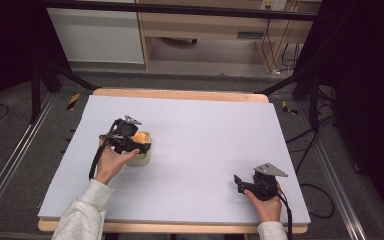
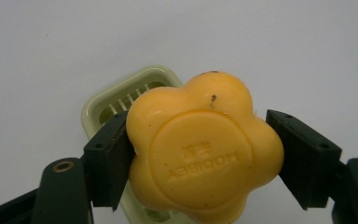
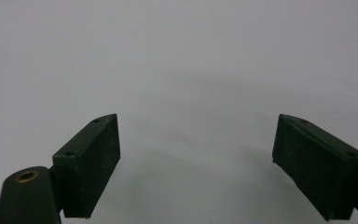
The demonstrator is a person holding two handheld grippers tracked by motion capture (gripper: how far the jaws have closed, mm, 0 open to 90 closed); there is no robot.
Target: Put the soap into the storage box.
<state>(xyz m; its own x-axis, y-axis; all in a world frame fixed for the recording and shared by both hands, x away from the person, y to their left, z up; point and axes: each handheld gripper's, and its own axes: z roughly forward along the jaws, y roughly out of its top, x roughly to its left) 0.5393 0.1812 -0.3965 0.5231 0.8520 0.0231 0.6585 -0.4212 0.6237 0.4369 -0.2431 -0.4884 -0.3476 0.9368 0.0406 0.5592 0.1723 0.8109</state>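
A yellow flower-shaped soap with raised lettering sits between the black jaws of my left gripper, which is shut on it. Just under and behind the soap lies a pale green slotted soap dish. From the high view, the left gripper holds the soap over the dish at the left middle of the table. My right gripper rests near the front right edge. Its jaws stand wide apart and open in the right gripper view, with nothing between them.
A white sheet covers the wooden table. Black frame legs and cables stand on the floor around it, and a wooden shelf unit is behind.
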